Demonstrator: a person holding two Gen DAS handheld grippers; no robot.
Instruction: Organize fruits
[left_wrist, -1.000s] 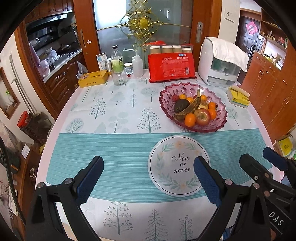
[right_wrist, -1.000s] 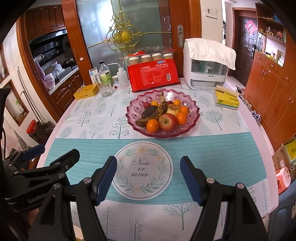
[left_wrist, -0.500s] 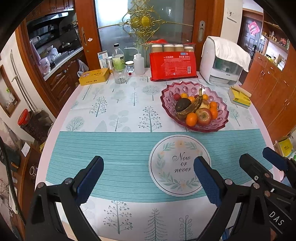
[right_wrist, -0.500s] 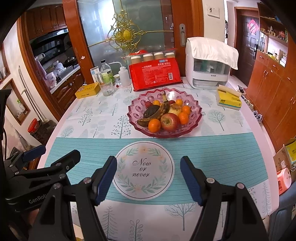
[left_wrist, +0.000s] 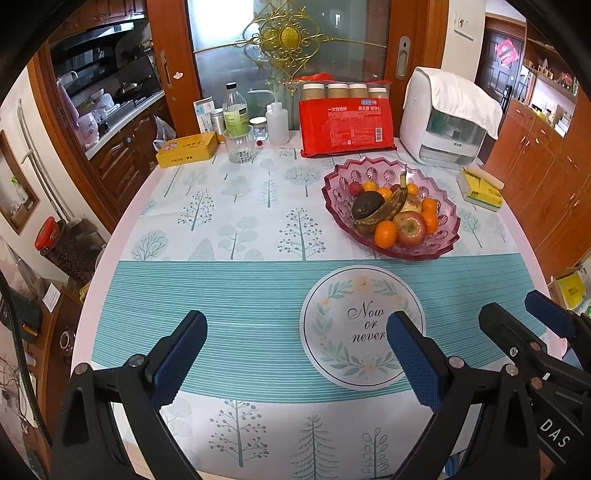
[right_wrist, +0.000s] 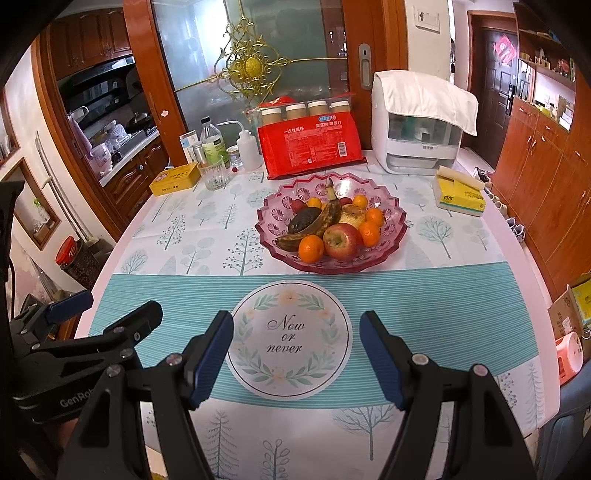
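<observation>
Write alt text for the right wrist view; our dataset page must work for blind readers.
A pink glass fruit bowl holding a red apple, oranges and an overripe banana sits on a tree-print tablecloth. In the foreground, the open, empty right hand-held gripper frames a round "Now or never" motif; the left hand-held gripper is lower left.

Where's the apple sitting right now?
The apple lies at the near rim of the pink glass bowl, centre of the right wrist view, between two oranges, with the browned banana just behind and to its left.
</observation>
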